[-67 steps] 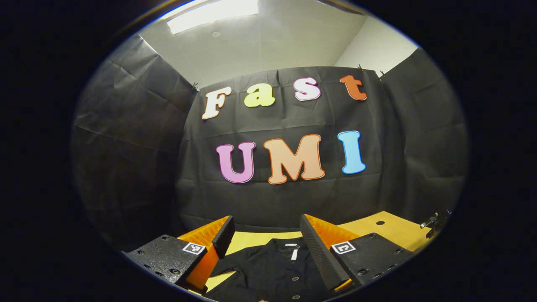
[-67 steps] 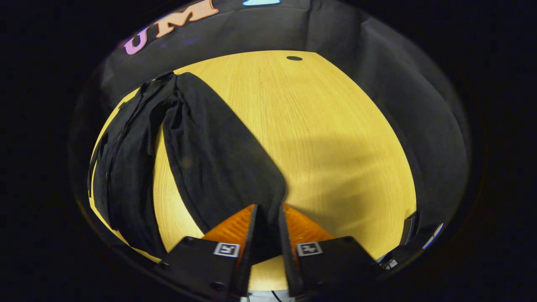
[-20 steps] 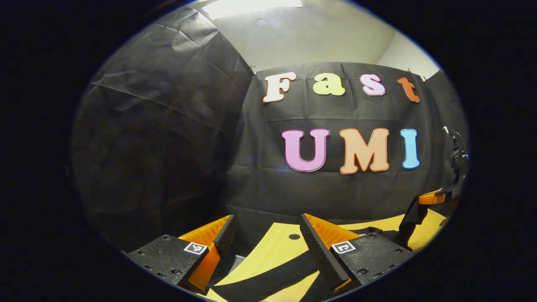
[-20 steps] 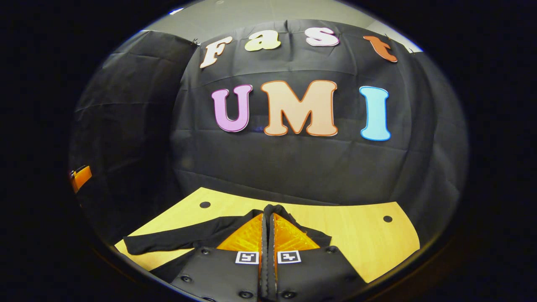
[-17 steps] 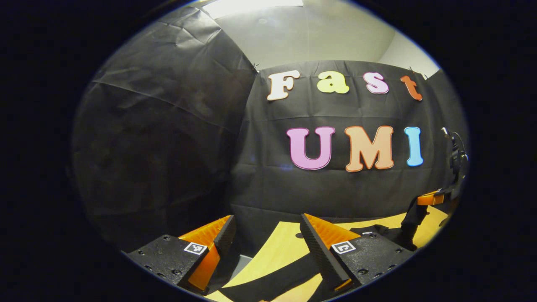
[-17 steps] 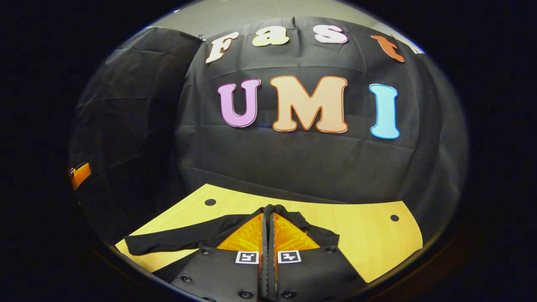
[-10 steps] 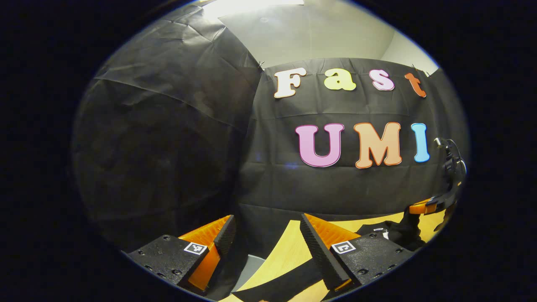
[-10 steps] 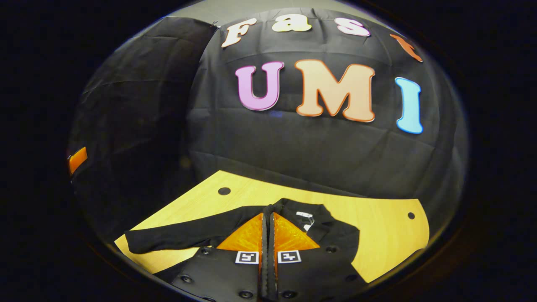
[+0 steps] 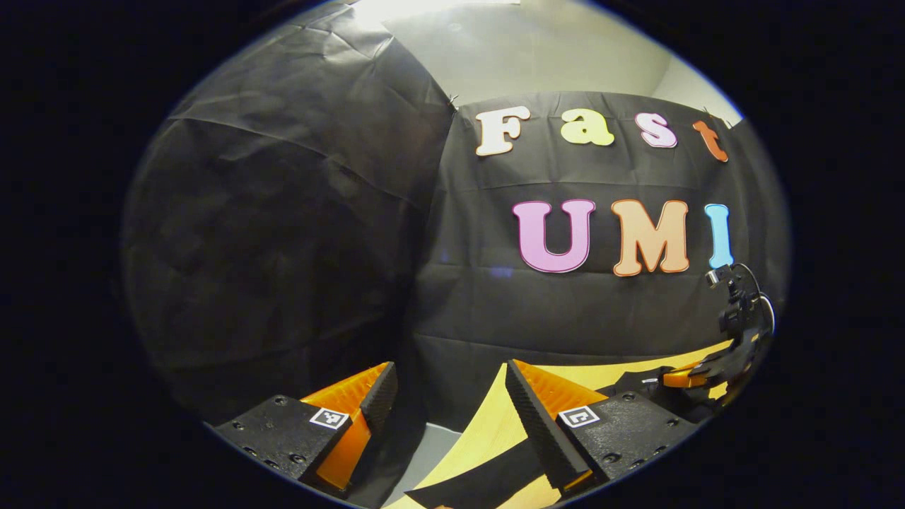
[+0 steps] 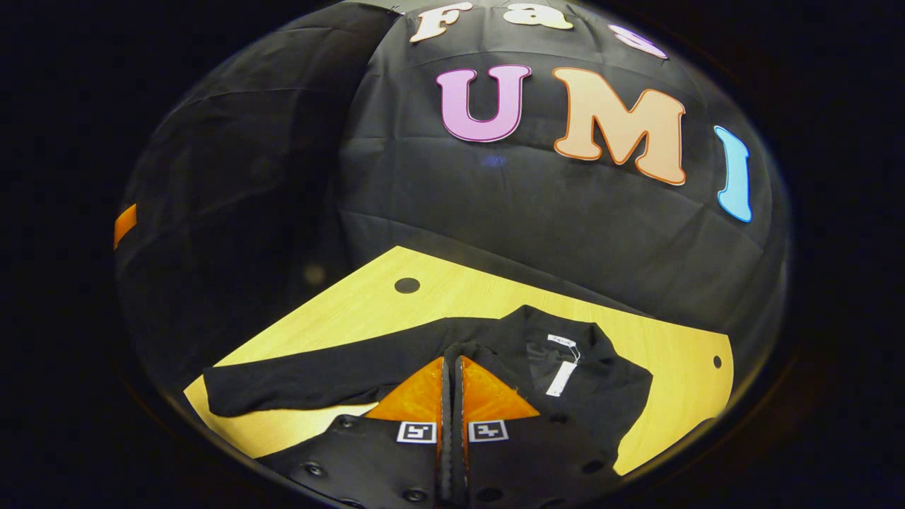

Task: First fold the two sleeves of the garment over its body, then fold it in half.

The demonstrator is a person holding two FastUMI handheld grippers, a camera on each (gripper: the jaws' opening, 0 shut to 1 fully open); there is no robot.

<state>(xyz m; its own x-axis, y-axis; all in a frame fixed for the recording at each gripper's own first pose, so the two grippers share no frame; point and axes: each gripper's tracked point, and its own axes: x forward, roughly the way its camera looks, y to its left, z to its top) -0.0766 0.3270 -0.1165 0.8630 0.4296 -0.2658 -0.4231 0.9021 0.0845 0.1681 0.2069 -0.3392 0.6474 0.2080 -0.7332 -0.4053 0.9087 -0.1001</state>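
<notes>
**Black cloth carried in: right sleeve now over the shirt body**

Black fabric is what your right gripper [image 10: 450, 367] is closed on: its two fingers are pressed together with only a sliver between them, and the dark cloth bunches right at their tips. I read that as a pinch on the right sleeve, though the cloth inside the closed fingers is hidden.

What changed: a few seconds ago that sleeve lay stretched out flat on the pale yellow wooden table [image 10: 339, 311], away from the body. Over the last second the right gripper has travelled in over the black buttoned shirt [image 10: 587, 375], and the collar with its white neck label [image 10: 562, 378] has come into view just right of the fingertips. So the first sleeve fold looks nearly complete; in my judgement what remains is to lay the cloth down and let go.

The long black left sleeve [image 10: 304, 378] lies unfolded, stretched towards the table's left edge, near side.

Your left gripper [image 9: 452, 396] has swung left meanwhile. Its fingers stand wide apart and hold nothing. In the left gripper view a strip of that sleeve [image 9: 481, 481] crosses the table just below and between its fingers, not touching them. From there the right gripper shows far to the right, low over the dark cloth.
</notes>
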